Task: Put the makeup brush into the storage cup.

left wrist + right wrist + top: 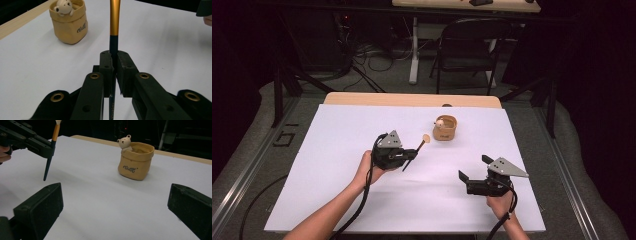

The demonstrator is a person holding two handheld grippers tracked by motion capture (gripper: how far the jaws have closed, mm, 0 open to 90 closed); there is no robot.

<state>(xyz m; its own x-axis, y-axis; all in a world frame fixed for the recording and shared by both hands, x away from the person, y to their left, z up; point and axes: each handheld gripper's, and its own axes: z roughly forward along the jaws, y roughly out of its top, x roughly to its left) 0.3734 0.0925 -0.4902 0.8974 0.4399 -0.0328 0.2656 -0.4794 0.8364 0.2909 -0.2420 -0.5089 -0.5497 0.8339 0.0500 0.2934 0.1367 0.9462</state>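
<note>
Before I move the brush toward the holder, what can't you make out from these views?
- Brush tip: cut off by the top edge in the left gripper view, tiny in the high view.
- Inside of the holder: hidden by its own rim and the bear figure in both gripper views.
- Lettering on the holder: too small to read.
- Right hand-held gripper: its jaw tips are cut off by the frame edges in its own view.
</note>
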